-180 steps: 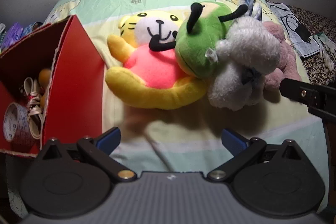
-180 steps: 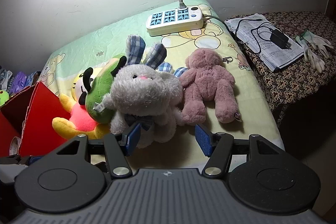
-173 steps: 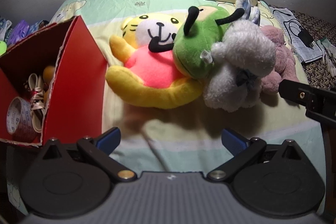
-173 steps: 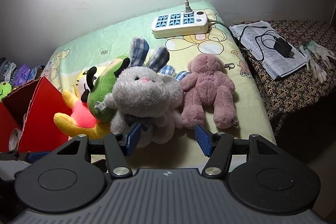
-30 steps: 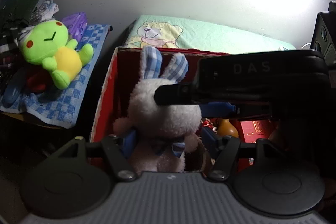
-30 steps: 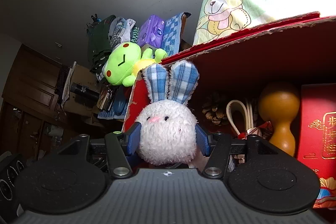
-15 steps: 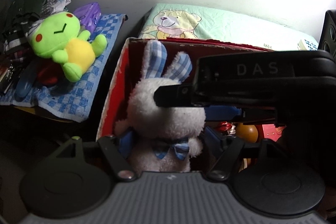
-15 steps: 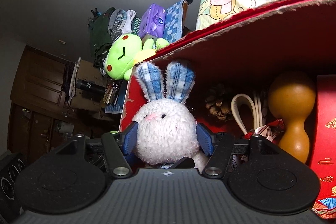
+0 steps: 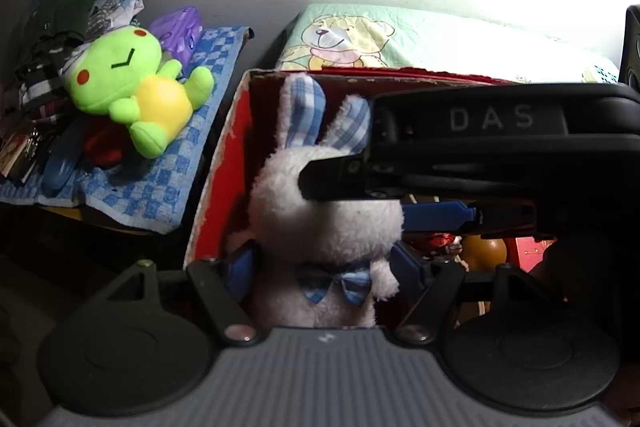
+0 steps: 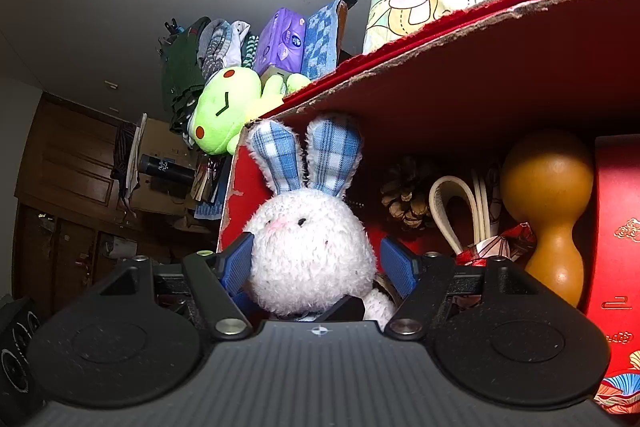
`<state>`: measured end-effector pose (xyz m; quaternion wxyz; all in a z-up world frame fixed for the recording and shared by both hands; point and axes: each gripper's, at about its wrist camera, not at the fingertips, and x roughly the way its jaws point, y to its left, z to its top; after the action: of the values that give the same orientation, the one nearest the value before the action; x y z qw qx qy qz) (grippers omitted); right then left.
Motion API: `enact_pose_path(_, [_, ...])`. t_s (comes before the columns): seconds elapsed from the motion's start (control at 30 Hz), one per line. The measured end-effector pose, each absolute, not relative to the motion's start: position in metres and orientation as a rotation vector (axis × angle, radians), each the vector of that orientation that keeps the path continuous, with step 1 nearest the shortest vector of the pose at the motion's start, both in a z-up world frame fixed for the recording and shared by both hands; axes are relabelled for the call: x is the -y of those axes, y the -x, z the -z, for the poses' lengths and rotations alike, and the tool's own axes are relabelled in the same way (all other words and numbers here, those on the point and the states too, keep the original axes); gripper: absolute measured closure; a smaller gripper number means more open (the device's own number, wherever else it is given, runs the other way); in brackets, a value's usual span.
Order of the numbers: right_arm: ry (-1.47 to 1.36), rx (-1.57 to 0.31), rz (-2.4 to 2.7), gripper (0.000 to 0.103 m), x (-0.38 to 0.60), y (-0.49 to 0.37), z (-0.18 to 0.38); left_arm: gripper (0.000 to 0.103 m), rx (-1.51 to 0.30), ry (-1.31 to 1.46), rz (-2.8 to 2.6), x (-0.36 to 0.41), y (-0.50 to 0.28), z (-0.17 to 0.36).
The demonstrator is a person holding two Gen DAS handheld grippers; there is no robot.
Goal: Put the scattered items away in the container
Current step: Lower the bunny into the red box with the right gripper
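the blue fingers (image 10: 236, 267) of the right gripper (image 10: 318, 265) are pressed against the white bunny's (image 10: 312, 251) head, the left gripper's (image 9: 324, 263) against its body. the bunny is held upright at the red box's (image 10: 460, 107) 9 o'clock end, a pinecone (image 10: 404, 199) at its 2 o'clock.

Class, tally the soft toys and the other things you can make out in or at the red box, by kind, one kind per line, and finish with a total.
Soft toys: 2, the bunny and the green frog
Pine cones: 1
Wooden gourds: 1
White loops: 1
Inner red boxes: 1
Total: 6
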<state>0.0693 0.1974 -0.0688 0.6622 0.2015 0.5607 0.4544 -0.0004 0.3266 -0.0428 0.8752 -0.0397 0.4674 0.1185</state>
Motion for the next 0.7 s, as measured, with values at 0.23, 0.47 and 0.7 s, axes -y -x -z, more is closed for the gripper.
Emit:
enact_pose_path(0.23, [-0.467, -1.268, -1.018, 0.030, -0.1951, -0.0699, 0.0685, 0.030, -0.972, 0.073, -0.268, -0.3245, -0.0003, 0.0439])
enact_pose_path(0.47, [-0.479, -1.267, -1.018, 0.029, -0.1936, -0.0702, 0.0677, 0.029, -0.973, 0.069, -0.274, -0.3242, -0.0007, 0.0444])
enact_pose_path(0.7, [-0.507, -1.262, -1.030, 0.028, -0.1892, -0.0719, 0.0672, 0.027, -0.968, 0.067, -0.277, -0.3240, -0.0004, 0.0444])
